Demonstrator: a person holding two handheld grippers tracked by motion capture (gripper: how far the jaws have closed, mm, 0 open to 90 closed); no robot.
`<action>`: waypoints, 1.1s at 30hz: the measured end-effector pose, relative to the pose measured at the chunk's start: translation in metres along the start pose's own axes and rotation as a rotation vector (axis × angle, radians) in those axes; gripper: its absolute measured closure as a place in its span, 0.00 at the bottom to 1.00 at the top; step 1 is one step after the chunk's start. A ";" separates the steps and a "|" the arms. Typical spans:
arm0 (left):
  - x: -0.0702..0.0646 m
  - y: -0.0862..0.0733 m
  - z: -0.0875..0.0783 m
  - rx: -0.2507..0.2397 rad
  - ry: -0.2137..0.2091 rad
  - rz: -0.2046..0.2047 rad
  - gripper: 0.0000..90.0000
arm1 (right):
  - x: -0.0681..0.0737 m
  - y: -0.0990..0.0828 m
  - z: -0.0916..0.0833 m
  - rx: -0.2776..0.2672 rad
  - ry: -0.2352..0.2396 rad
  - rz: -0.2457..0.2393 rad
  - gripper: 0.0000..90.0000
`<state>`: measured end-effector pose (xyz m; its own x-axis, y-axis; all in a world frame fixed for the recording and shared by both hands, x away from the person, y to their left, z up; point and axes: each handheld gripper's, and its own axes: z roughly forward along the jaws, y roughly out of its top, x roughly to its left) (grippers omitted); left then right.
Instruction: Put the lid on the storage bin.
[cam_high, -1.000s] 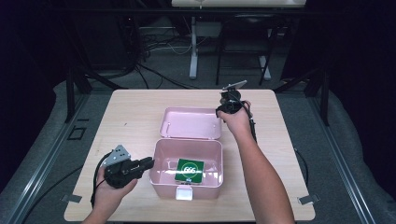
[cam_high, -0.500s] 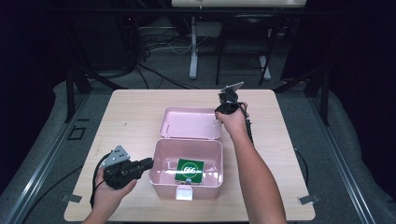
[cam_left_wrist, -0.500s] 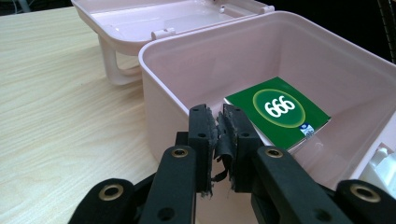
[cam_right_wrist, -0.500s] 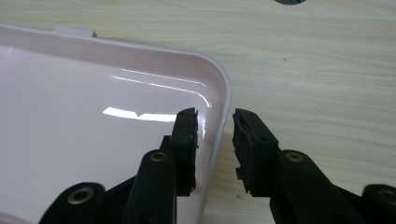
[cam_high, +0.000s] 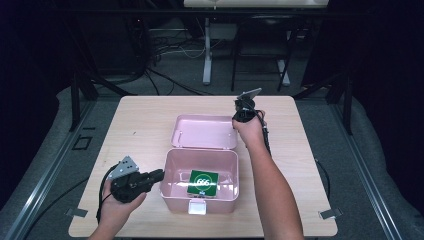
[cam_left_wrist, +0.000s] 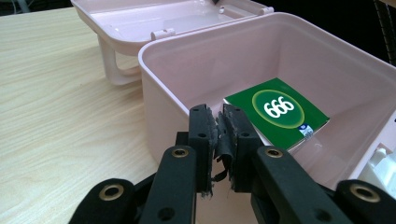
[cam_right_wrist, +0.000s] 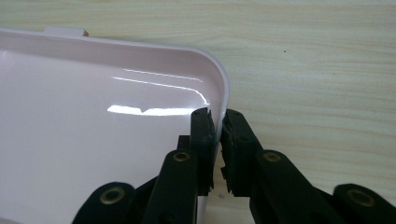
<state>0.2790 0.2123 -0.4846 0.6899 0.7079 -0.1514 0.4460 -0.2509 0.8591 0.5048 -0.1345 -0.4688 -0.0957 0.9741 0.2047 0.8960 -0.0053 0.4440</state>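
The right gripper (cam_right_wrist: 218, 122) pinches the lid (cam_high: 205, 131) rim, the left gripper (cam_left_wrist: 219, 125) is closed, and the pink box (cam_high: 172, 165) holds a green packet (cam_high: 203, 182).

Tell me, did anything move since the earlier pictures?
Hardly anything. The right gripper stays at the right rim of the open pink plastic lid, jaws closed on its edge. The left gripper stays at the pink plastic box's left wall. The green 666 card still lies inside the box.
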 end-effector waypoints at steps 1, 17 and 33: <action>0.000 0.000 0.000 0.000 0.001 -0.001 0.92 | 0.000 0.000 0.000 -0.001 0.001 0.003 0.93; 0.000 0.000 0.001 -0.002 0.001 -0.009 0.91 | 0.004 0.000 -0.015 -0.079 -0.004 -0.017 0.94; 0.000 0.000 0.002 -0.005 0.005 -0.014 0.90 | 0.009 0.000 -0.039 -0.148 0.004 -0.042 0.95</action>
<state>0.2799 0.2112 -0.4857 0.6811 0.7143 -0.1609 0.4524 -0.2377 0.8595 0.4873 -0.1349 -0.4331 -0.1340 0.9732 0.1868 0.8177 0.0021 0.5757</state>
